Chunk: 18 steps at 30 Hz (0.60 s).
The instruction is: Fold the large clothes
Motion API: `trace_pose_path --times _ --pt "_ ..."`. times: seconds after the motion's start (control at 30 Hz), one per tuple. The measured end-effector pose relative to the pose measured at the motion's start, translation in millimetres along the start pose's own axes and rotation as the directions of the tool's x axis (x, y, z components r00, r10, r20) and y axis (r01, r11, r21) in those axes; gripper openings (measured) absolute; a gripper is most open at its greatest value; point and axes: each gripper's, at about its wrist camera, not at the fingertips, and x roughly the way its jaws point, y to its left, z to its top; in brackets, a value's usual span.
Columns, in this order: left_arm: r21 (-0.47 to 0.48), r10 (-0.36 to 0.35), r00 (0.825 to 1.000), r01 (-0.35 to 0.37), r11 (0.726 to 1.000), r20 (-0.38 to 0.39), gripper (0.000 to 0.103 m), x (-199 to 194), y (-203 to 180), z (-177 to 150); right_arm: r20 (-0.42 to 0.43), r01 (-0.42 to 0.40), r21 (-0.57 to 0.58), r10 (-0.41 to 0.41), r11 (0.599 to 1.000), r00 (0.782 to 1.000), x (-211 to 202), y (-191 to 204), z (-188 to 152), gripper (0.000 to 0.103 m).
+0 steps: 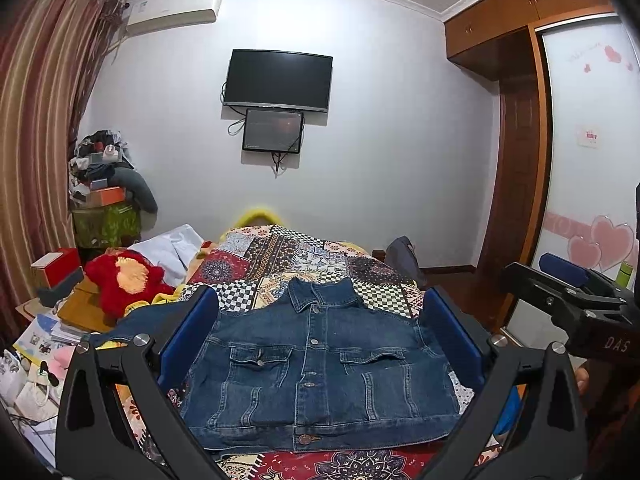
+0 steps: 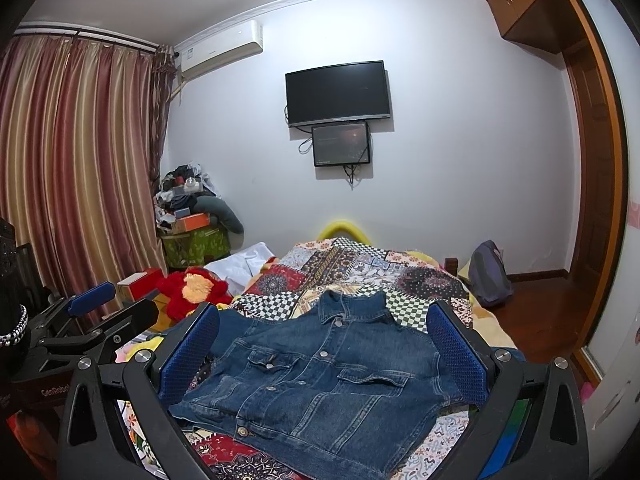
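Observation:
A dark blue denim jacket [image 1: 320, 368] lies front up on the patchwork bedspread [image 1: 296, 256], collar away from me, sleeves tucked behind it. It also shows in the right wrist view [image 2: 320, 384]. My left gripper [image 1: 320, 312] is open and empty, held above the jacket's near edge. My right gripper [image 2: 322, 328] is open and empty, held above the jacket too. The right gripper also shows at the right edge of the left wrist view [image 1: 568, 280]. The left gripper also shows at the left of the right wrist view [image 2: 104, 304].
A red plush toy [image 1: 124, 280] and a white cloth [image 1: 168, 248] lie on the bed's left side. Boxes and papers [image 1: 44, 320] crowd the left. A backpack [image 2: 490, 274] sits on the wooden floor at the right, near a wardrobe [image 1: 516, 152].

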Motion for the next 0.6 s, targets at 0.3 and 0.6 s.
trace_pose_path --times 0.3,0.6 --pt "-0.004 -0.001 1.0 0.001 1.0 0.0 0.103 -0.6 1.6 -1.7 0.0 0.001 -0.004 -0.001 1.0 1.0 0.8 -0.6 2.1 0.103" --pt "-0.004 -0.002 1.0 0.002 1.0 0.0 0.103 -1.0 1.8 -0.7 -0.001 -0.001 -0.006 0.001 1.0 1.0 3.8 2.3 0.6 0.103"
